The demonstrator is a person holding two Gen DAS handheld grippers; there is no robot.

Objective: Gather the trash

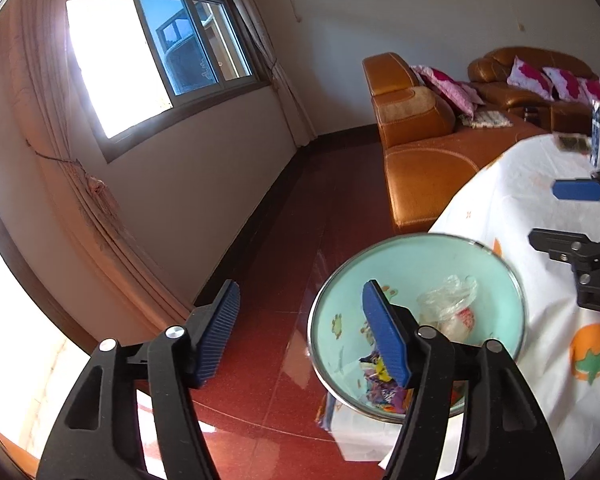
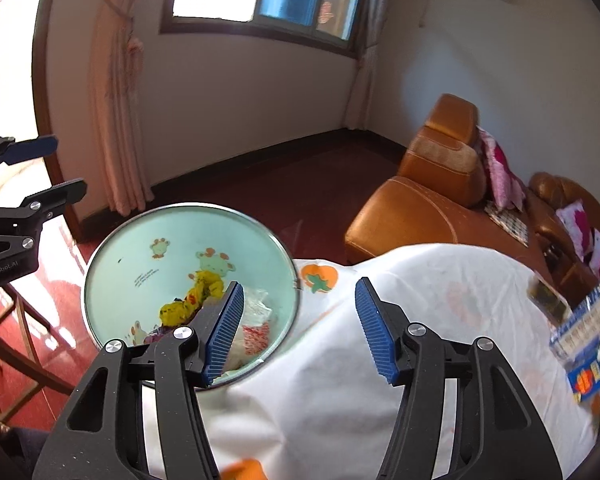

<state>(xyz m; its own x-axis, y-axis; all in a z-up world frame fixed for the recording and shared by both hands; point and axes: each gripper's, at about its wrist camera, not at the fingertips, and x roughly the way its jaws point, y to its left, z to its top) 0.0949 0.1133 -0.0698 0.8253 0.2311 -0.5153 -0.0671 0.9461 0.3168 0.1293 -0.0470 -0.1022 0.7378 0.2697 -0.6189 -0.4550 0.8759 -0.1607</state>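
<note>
A pale green trash bin (image 1: 412, 256) with a metal rim stands on the floor beside the table; it also shows in the right wrist view (image 2: 148, 252). Inside lie a clear plastic bag (image 1: 450, 296), colourful wrappers (image 1: 380, 384) and a yellow wrapper (image 2: 196, 296). My left gripper (image 1: 300, 332) is open and empty above the bin's left rim. My right gripper (image 2: 300, 328) is open and empty, over the table edge next to the bin. A blue packet (image 2: 584, 340) and a dark wrapper (image 2: 548, 300) lie on the table at the right.
The table has a white cloth with orange fruit prints (image 2: 380, 360). An orange leather sofa (image 1: 424, 160) with pink cushions stands behind it. A wooden chair (image 2: 16, 344) is left of the bin. The red floor (image 1: 284, 240) runs to the window wall.
</note>
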